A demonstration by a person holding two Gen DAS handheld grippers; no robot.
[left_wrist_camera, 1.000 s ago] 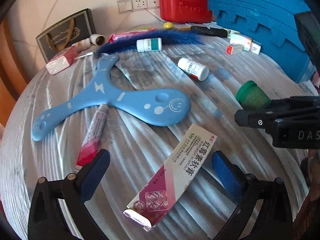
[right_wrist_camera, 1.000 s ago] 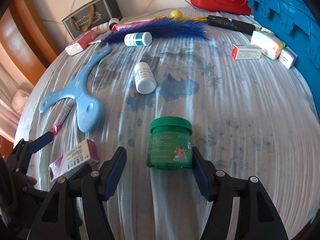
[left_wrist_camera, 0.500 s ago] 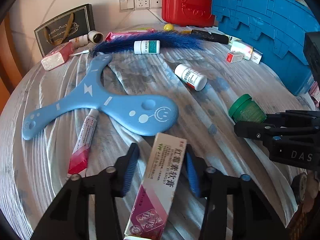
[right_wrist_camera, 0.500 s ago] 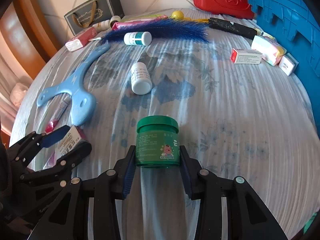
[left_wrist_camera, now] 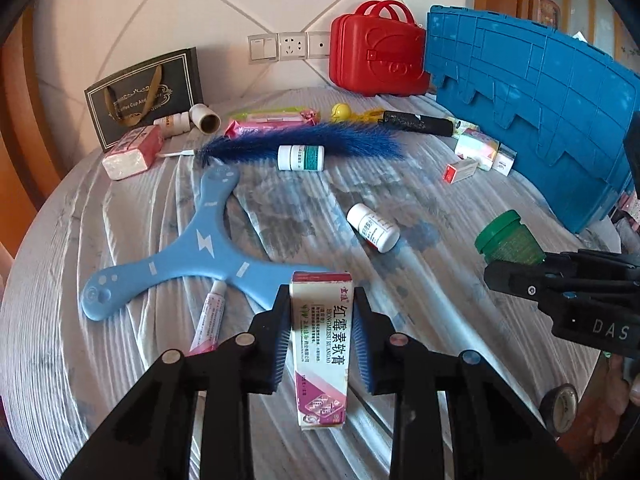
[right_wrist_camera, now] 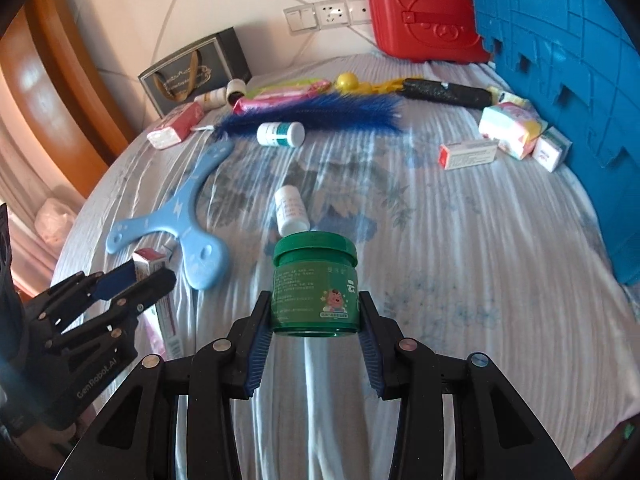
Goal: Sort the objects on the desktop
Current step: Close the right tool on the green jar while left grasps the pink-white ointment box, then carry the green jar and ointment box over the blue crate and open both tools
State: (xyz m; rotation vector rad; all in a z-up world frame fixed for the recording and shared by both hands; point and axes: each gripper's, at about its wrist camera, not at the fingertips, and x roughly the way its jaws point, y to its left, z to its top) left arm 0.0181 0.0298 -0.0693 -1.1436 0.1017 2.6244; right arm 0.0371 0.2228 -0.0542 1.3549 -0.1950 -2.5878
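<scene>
My left gripper (left_wrist_camera: 321, 316) is shut on a white and pink ointment box (left_wrist_camera: 322, 344) and holds it upright above the tablecloth. The box also shows in the right wrist view (right_wrist_camera: 149, 261), at the far left between the left gripper's jaws. My right gripper (right_wrist_camera: 314, 316) is shut on a green jar (right_wrist_camera: 315, 285) and holds it off the cloth. The jar also shows at the right of the left wrist view (left_wrist_camera: 508, 239).
On the cloth lie a light-blue boomerang (left_wrist_camera: 200, 252), an ointment tube (left_wrist_camera: 210, 316), two white pill bottles (left_wrist_camera: 373, 227) (left_wrist_camera: 301, 157), a blue feather (left_wrist_camera: 320, 140) and small boxes (right_wrist_camera: 468, 154). A blue crate (left_wrist_camera: 552, 120), a red case (left_wrist_camera: 376, 60) and a black bag (left_wrist_camera: 144, 94) stand behind.
Both grippers closed, the left on the ointment box and the right on the green jar. Both have lifted their objects off the cloth.
</scene>
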